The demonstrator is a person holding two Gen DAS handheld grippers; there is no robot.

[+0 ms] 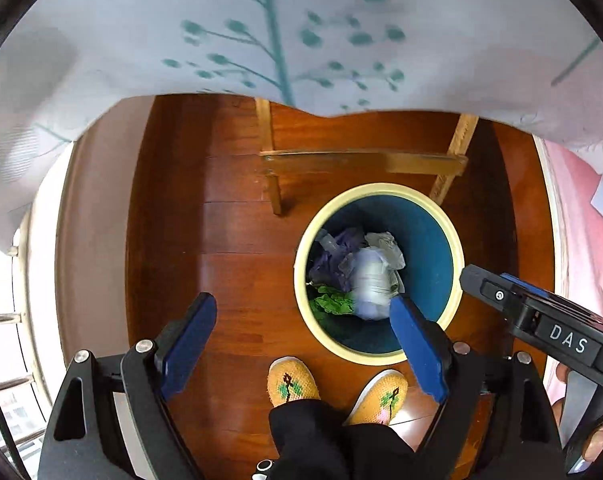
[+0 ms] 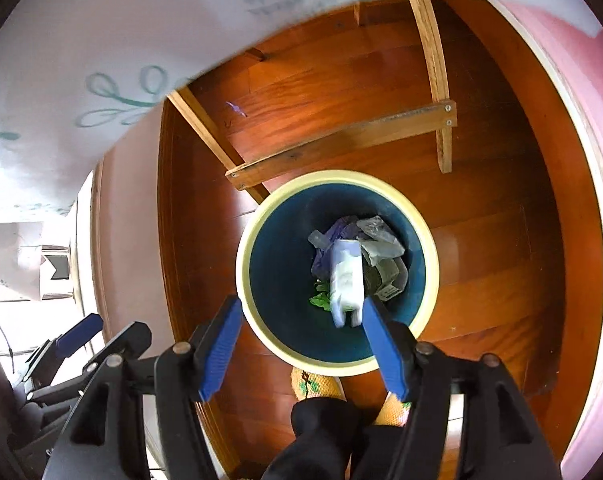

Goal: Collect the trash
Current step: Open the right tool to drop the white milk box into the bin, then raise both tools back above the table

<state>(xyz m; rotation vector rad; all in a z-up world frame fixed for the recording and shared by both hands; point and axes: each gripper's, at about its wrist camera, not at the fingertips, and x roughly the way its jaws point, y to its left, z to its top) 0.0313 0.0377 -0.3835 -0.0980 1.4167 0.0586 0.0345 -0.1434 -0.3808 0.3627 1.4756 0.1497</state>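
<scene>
The wooden floor (image 2: pixel 481 240) carries a blue bin (image 2: pixel 261 272) already holding crumpled trash, with a blurred white carton (image 2: pixel 346 276) seemingly dropping in. The right gripper (image 2: pixel 301 344) and left gripper (image 1: pixel 301 344) both gape empty. Next likely comes fetching more trash. "DAS" marks the right gripper.

White carton (image 2: pixel 346 280) inside blue bin (image 2: pixel 279 276)

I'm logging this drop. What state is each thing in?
Left claw: open, empty.
Right claw: open, empty, above the bin.
Trash bin: upright, unlidded, partly filled.
White carton: blurred, inside the bin's mouth.
Crumpled bags: lying in the bin.
</scene>
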